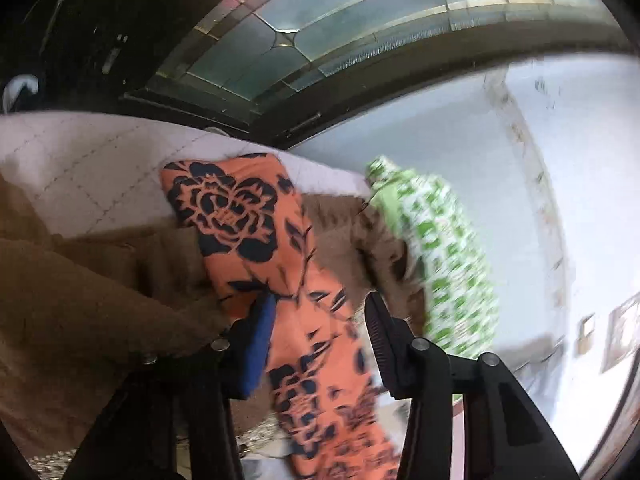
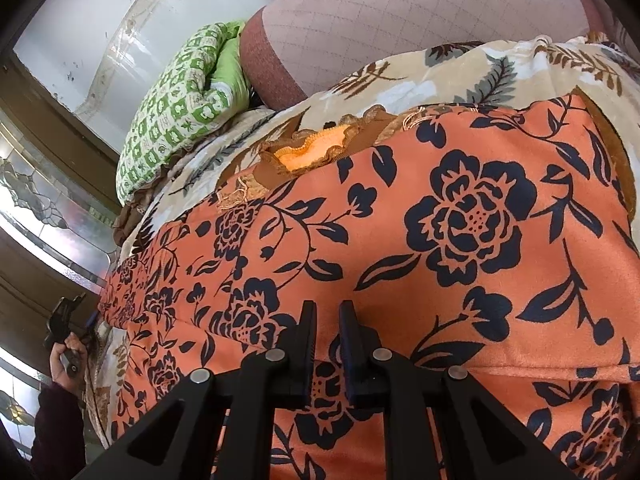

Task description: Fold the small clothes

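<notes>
Carrying surface: a bed point(image 2: 404, 76) under a beige blanket printed with brown and grey leaves; no box, basket or other container shows in either view.
Garment: an orange cloth with dark navy roses and vines point(image 2: 400, 240), smooth and slightly shiny, spread wide over the blanket and covering most of the right wrist view.
Garment edge: one end of the orange cloth point(image 1: 256, 224) hangs as a long narrow strip in the left wrist view, running from its upper middle down to the lower edge.
Second small piece: a brown item with a frilled orange patch and lace trim point(image 2: 316, 148) lies at the far edge of the orange cloth, touching it.
Left tongs: the left tongs point(image 1: 320, 308) stand apart with the strip of orange cloth between them; the blue pad point(image 1: 256, 344) lies against the cloth, the other finger is clear of it.
Right tongs: the right tongs point(image 2: 328, 316) are nearly together, a thin gap between them, low over the near part of the orange cloth; whether any fabric is pinched there cannot be told.
Person: a hand point(image 2: 66, 360) in a dark sleeve grips the left tool beside the bed's left edge.
Bedding: a green and white quilt point(image 2: 176, 92) is rolled at the far left corner, beside a pale quilted headboard point(image 2: 400, 12).
</notes>
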`<act>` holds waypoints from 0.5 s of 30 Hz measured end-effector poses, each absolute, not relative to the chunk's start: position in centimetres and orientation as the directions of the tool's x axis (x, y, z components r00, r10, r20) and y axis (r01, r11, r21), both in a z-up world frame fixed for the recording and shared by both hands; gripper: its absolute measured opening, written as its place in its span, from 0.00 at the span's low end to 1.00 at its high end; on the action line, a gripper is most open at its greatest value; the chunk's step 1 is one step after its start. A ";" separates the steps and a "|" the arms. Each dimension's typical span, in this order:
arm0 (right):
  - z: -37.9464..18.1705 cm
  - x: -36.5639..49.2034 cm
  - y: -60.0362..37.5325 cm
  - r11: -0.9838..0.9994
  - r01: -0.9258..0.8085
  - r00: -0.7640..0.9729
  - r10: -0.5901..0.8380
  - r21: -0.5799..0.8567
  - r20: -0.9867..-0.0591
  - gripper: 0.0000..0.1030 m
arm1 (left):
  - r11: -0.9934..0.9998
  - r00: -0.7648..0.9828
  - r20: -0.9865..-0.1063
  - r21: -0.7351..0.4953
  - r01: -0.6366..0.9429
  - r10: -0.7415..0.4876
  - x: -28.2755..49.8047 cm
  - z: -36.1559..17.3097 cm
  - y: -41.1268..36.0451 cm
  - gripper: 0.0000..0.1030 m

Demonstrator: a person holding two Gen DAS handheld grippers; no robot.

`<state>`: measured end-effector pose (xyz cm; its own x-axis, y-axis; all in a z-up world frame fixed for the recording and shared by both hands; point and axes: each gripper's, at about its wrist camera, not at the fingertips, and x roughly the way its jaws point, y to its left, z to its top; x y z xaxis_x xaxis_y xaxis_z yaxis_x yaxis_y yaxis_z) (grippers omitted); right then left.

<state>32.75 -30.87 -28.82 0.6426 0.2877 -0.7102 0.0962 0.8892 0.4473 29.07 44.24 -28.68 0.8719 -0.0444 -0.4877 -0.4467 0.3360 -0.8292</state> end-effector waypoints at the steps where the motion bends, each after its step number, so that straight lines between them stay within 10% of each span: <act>1: -28.8 32.8 -31.0 0.886 0.099 0.644 0.290 0.453 -0.708 0.14 | 0.331 0.868 -0.495 -0.828 -0.453 -0.049 29.0 -29.0 44.3 0.44; 15: -29.0 32.9 -30.8 0.887 0.097 0.644 0.290 0.451 -0.708 0.14 | 0.179 0.870 -0.491 -0.861 -0.477 -0.042 28.7 -30.5 45.6 0.47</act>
